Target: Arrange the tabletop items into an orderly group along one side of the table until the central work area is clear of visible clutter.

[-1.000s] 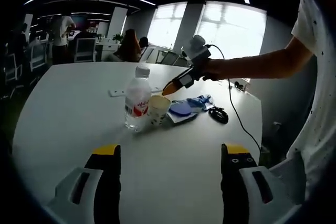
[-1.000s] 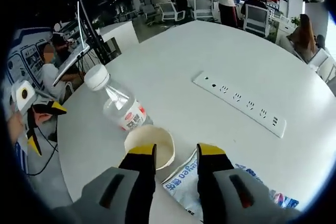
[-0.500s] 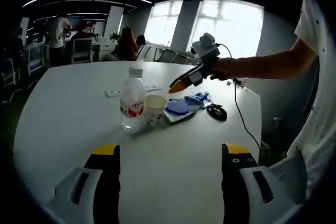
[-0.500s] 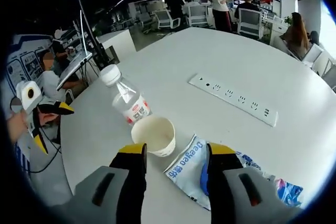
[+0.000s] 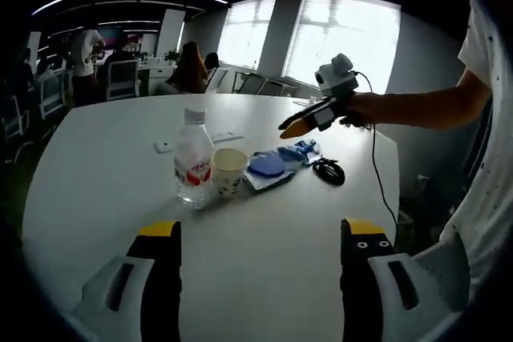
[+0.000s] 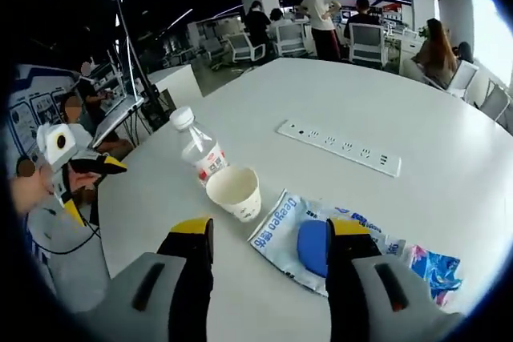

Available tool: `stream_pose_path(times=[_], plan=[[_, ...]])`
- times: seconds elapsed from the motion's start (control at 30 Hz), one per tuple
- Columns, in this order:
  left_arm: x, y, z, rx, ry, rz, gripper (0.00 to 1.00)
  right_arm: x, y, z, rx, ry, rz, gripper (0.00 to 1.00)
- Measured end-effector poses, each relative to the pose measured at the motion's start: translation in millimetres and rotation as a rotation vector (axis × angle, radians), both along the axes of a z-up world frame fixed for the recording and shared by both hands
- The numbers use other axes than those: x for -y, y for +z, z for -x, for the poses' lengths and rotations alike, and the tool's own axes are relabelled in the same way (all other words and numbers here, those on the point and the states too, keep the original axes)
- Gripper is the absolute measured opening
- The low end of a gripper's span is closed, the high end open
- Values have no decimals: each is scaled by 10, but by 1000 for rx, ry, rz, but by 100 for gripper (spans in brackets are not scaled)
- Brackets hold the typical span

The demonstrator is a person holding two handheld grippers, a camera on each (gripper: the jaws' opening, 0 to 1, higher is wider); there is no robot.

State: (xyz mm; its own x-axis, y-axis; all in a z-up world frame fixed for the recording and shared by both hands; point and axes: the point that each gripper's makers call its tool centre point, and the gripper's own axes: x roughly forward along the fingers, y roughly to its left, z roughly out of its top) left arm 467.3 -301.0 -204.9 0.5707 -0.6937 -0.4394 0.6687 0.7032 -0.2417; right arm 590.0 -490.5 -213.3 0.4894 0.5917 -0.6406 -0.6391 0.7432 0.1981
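Observation:
A clear water bottle [image 5: 192, 159] with a white cap stands upright on the white table [image 5: 104, 182], touching a paper cup [image 5: 228, 171] on its right. Beside them lie a white packet with a blue disc [image 5: 268, 166] and a blue wrapper [image 5: 303, 150]. My left gripper [image 5: 259, 231] is open, low over bare table, well short of them. My right gripper [image 5: 291, 128] hovers above the wrapper. From its own view the right gripper [image 6: 271, 227] is open above the cup [image 6: 234, 191], bottle [image 6: 200, 154] and packet [image 6: 309, 242], holding nothing. The left gripper [image 6: 92, 190] shows at the left.
A white power strip [image 6: 341, 147] lies beyond the bottle. A black coiled cable [image 5: 329, 171] sits near the table's right edge. The blue wrapper [image 6: 433, 266] lies at the right. Office chairs and people stand far behind the table.
My right gripper has drawn up and back from the cup and its jaws have spread wider. The left gripper view has pulled back slightly. The items have not moved.

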Motion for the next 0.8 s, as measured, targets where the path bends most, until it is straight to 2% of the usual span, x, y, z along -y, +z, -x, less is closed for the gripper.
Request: stream_pose_path(times=[0.2, 0.53, 0.8], plan=[[85, 65, 10, 5, -2, -4, 84, 216, 56, 152, 16, -6, 8, 62], [222, 204, 81, 17, 2, -5, 88, 638, 230, 400, 53, -71, -35, 65], [385, 321, 154, 32, -15, -20, 89, 1024, 342, 715, 71, -117, -52, 67]])
